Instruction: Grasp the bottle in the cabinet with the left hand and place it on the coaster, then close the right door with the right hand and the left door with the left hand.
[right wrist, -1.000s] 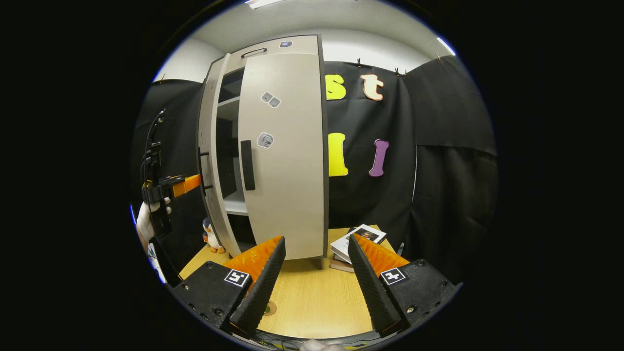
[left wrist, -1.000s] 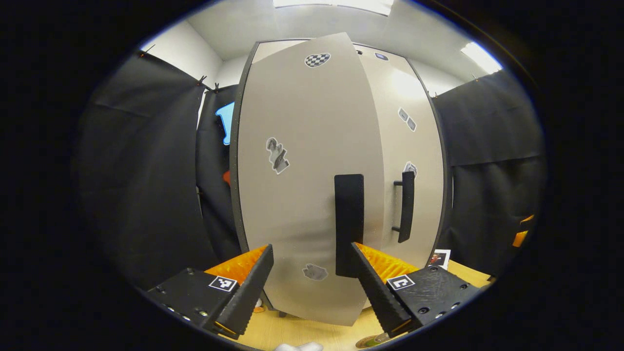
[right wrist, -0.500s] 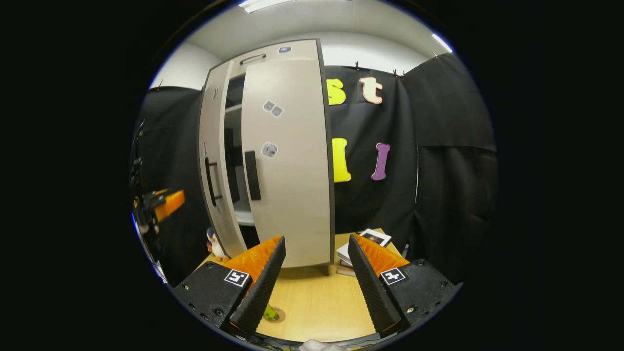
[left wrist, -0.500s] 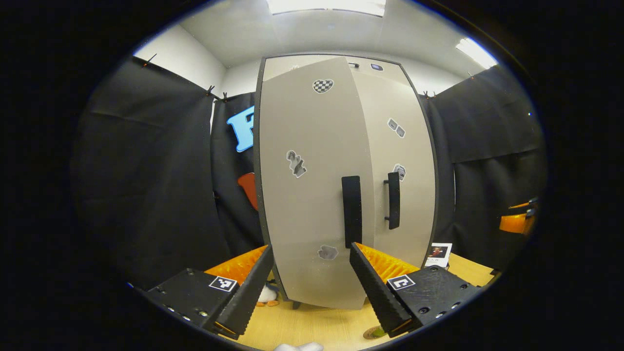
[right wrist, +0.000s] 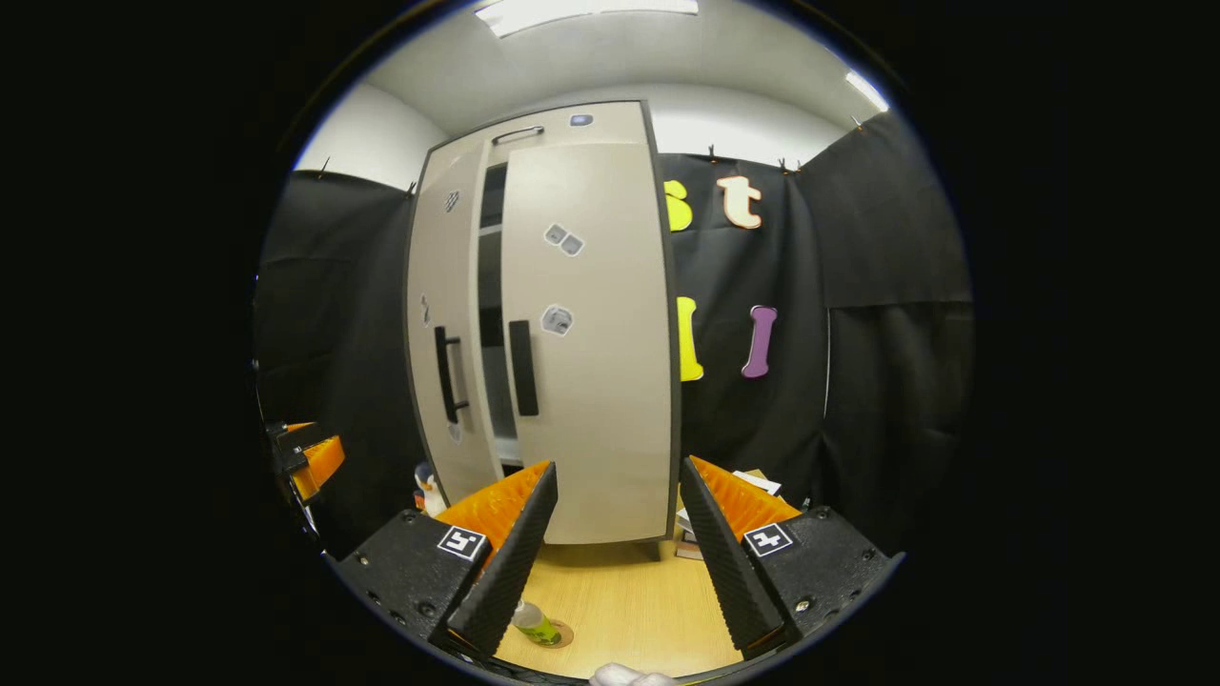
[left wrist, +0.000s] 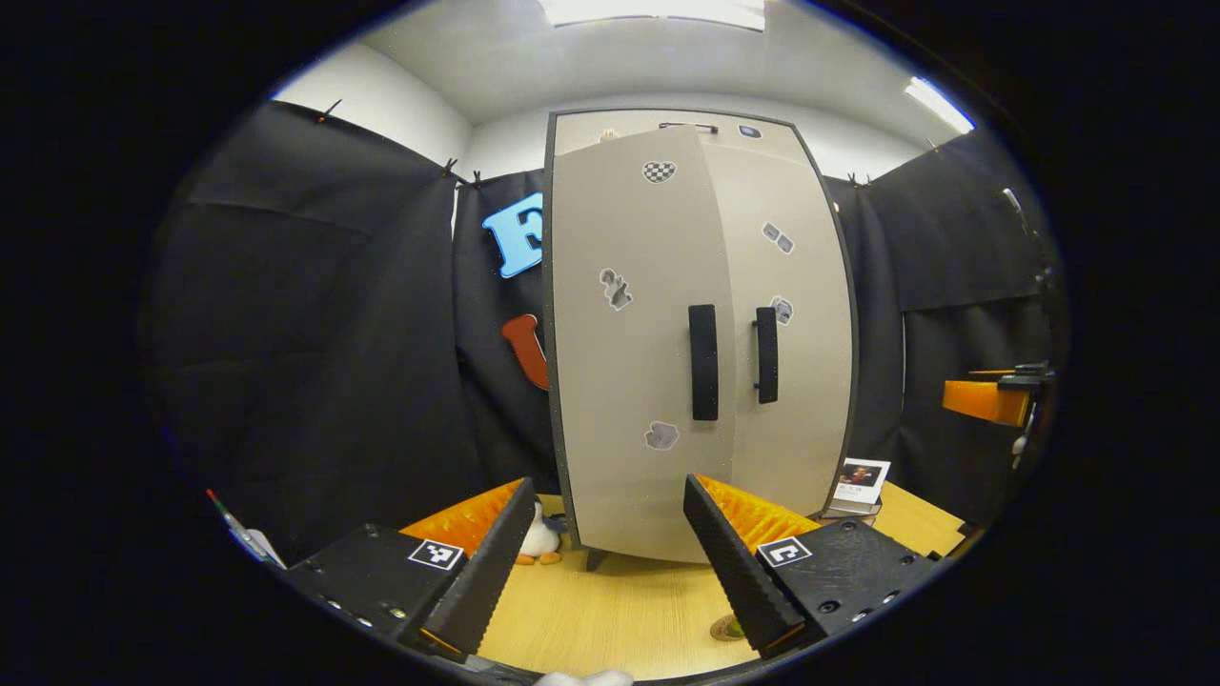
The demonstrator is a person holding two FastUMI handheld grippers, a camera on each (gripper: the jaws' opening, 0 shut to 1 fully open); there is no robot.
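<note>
The beige cabinet (left wrist: 696, 286) stands on the wooden table ahead of my left gripper (left wrist: 610, 562), which is open and holds nothing, well back from the doors. Its left door (left wrist: 629, 362) is slightly ajar; in the right gripper view a narrow dark gap (right wrist: 491, 314) separates it from the right door (right wrist: 591, 362), which looks flush. Black handles (left wrist: 702, 362) sit side by side. A green bottle (right wrist: 534, 624) stands tilted in view on the round coaster (right wrist: 558, 634), just past my open, empty right gripper (right wrist: 610, 562).
A penguin toy (left wrist: 540, 538) sits at the cabinet's left foot. Books and a photo card (left wrist: 861, 479) lie to its right. The other gripper (right wrist: 310, 457) hovers at the left edge of the right gripper view. Light table surface (right wrist: 620, 600) lies before the cabinet.
The left door has swung from wide open to nearly closed. Both grippers have drawn back from the cabinet, and the bottle on the coaster has come into the right gripper view.
</note>
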